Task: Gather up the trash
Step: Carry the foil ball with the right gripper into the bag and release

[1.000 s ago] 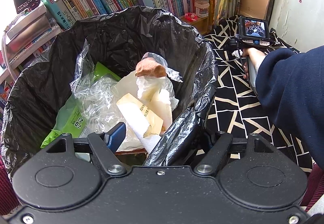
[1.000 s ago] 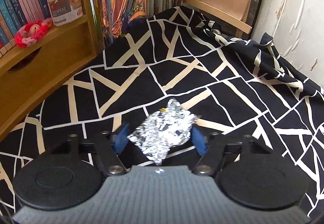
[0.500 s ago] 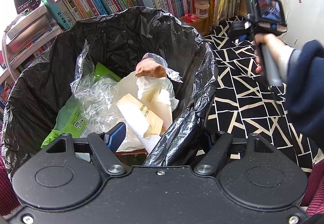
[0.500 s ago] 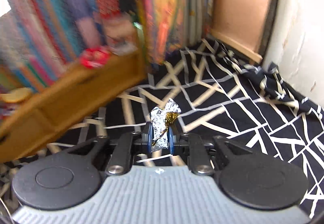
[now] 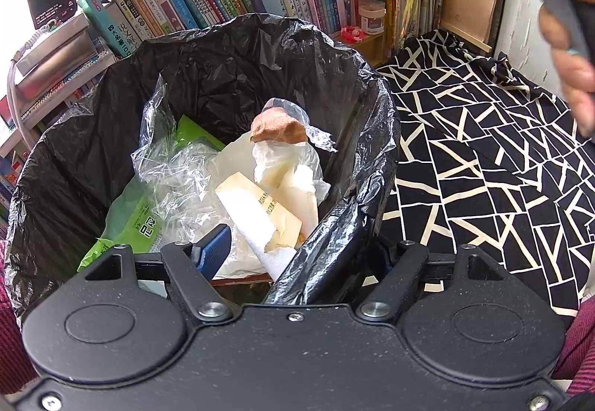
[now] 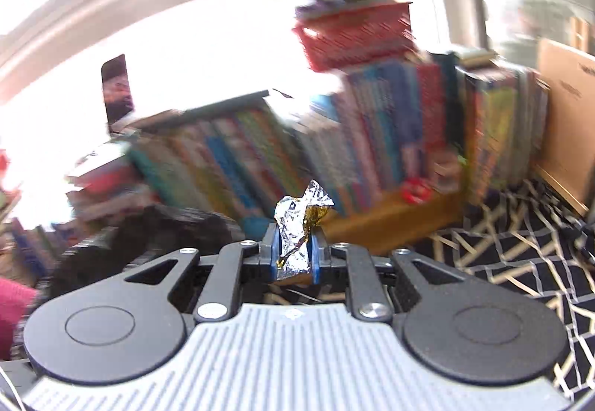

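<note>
Holding the bag (image 5: 208, 76) by its near rim, the left gripper (image 5: 293, 254) has 1 blue pad inside and the other jaw outside the black plastic. The rim sits between the jaws, but whether they actually pinch it I cannot tell. Inside the bag lie clear film, a green packet, paper and tissue, so part of the collecting looks done. The cloth (image 5: 483, 158) beside it shows no more litter in these views. The right gripper (image 6: 293, 254) is clenched on the foil (image 6: 297, 225), its jaws having just closed on it, and carries it in the air near the books (image 6: 260, 158). Left to do: bring the foil over the bag's wide mouth and drop it.
</note>
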`<state>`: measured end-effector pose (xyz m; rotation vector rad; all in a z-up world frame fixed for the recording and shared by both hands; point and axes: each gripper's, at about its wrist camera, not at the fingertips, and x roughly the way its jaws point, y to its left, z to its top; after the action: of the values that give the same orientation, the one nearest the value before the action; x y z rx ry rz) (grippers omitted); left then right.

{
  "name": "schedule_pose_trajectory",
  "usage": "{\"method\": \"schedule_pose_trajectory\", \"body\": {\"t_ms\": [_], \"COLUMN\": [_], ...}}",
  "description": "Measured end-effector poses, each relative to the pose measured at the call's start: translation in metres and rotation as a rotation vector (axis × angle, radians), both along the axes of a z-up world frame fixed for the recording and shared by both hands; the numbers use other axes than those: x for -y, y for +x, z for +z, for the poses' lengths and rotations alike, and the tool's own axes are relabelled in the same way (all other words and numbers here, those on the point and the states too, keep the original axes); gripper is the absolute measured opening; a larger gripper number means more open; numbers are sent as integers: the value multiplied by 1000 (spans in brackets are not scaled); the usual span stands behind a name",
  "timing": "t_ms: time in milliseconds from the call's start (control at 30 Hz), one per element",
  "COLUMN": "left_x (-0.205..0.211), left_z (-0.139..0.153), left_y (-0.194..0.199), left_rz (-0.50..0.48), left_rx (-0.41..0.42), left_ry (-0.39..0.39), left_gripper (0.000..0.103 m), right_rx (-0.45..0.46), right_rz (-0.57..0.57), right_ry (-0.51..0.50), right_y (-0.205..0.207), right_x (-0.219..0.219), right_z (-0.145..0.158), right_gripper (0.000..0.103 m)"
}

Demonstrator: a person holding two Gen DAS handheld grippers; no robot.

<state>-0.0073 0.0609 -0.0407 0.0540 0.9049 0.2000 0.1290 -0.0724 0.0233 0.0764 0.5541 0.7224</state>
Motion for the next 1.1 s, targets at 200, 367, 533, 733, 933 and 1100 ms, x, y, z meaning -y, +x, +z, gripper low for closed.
{"method": "schedule_pose_trajectory", "body": {"t_ms": [200,367,533,733,933,1100], "left_x": [0,1,1,1,1,1], "left_z": [0,0,0,0,0,0], "left_y": [0,-1,-1,-2,-2,-2], "left_rz": [-1,-2,-6,-7,-6,-6], "left_rx": [0,3,5,6,6,6], "left_ry": [3,5,8,10,9,11], "left_gripper": [74,74,74,74,74,74], "right_rx": [53,70,59,35,29,21], "right_rz": [228,351,399,404,396,395], "right_ry": [86,100,93,91,106,120], "right_y": [-36,-57,-65,-63,-62,-61], "right_x": [-11,-23,-31,-32,-31,-30], "right_z": [19,17,12,7,8,8], "right_gripper": [25,30,42,59,72,82]}}
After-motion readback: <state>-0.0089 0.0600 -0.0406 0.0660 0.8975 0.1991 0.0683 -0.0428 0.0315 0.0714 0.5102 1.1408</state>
